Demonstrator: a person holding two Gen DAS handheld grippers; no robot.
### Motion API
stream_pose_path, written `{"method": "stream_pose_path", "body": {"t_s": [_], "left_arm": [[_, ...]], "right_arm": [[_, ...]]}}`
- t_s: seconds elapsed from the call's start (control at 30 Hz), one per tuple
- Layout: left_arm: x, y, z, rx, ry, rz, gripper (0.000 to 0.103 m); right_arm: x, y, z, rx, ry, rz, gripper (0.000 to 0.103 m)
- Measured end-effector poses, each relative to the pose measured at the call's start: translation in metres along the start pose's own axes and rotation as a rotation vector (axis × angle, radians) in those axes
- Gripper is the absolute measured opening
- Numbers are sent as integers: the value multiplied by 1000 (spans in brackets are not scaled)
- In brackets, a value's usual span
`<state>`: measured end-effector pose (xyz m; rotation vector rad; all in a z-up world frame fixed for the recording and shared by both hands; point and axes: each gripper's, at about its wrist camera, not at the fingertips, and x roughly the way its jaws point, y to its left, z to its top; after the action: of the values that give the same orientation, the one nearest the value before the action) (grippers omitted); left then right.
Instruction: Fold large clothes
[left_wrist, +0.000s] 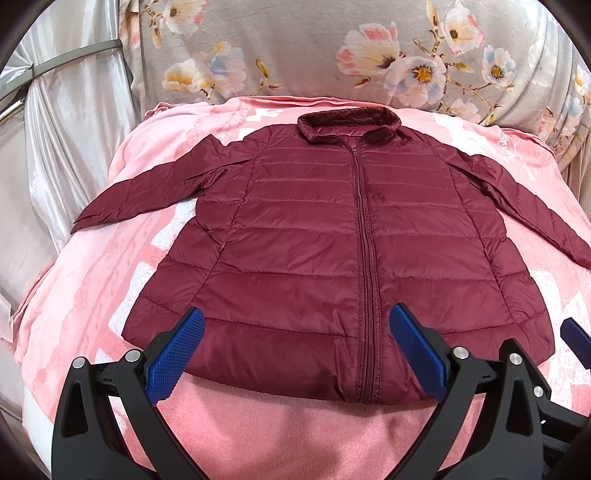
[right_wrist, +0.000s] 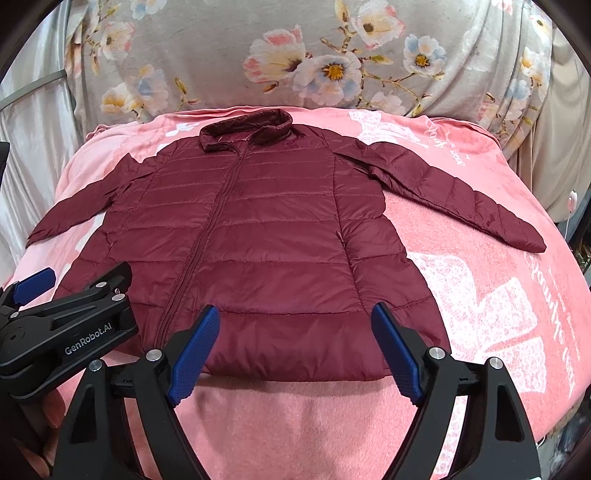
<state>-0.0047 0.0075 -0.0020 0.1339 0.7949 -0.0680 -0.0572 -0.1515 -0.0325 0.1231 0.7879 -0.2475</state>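
A dark red quilted jacket lies flat and zipped on a pink blanket, collar far, hem near, both sleeves spread sideways. It also shows in the right wrist view. My left gripper is open and empty, hovering over the hem near the zip. My right gripper is open and empty, over the hem's right half. The left gripper's body shows at the left of the right wrist view. One blue pad of the right gripper shows at the right edge of the left wrist view.
A grey floral cloth rises behind the blanket. Shiny pale fabric hangs at the left. The blanket carries white print at the right. A white cable hangs at the far right edge.
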Motion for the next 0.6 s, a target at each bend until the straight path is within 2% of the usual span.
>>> {"method": "stream_pose_path", "body": {"t_s": [0.6], "left_arm": [[1, 5, -1, -8, 2, 9, 98]], "right_arm": [[-2, -1, 1, 7, -12, -17, 80]]}}
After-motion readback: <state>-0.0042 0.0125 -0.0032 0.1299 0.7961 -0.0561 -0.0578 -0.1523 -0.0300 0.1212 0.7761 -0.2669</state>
